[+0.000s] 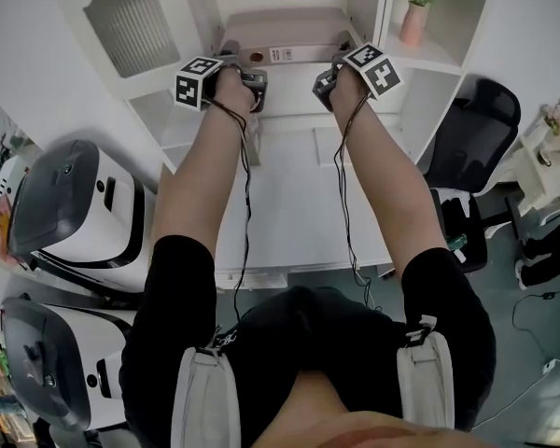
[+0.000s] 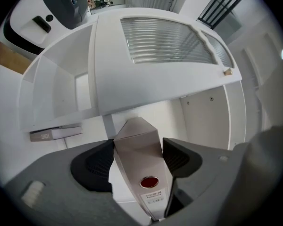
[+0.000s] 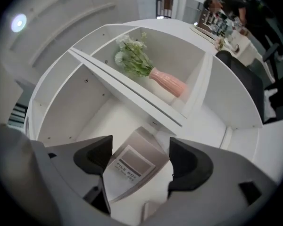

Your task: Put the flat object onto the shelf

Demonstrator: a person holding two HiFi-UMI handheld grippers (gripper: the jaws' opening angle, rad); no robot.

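Observation:
The flat object is a grey-beige file box (image 1: 280, 34) lying across the middle compartment of the white shelf unit (image 1: 373, 7), its labelled edge facing me. My left gripper (image 1: 235, 59) is at the box's left end and my right gripper (image 1: 339, 62) at its right end. In the left gripper view the box's end (image 2: 139, 147) with a red dot stands between the left gripper's (image 2: 137, 159) spread pads. In the right gripper view the labelled box (image 3: 132, 166) lies between the right gripper's (image 3: 137, 157) pads, with a gap at the right pad. Neither grips it.
A pink vase with flowers (image 1: 413, 17) stands in the right-hand compartment. A ribbed glass door (image 1: 121, 26) closes the cabinet at upper left. A white desk (image 1: 289, 185) lies below the shelf. White-and-grey machines (image 1: 75, 213) sit at left, a black chair (image 1: 476, 129) at right.

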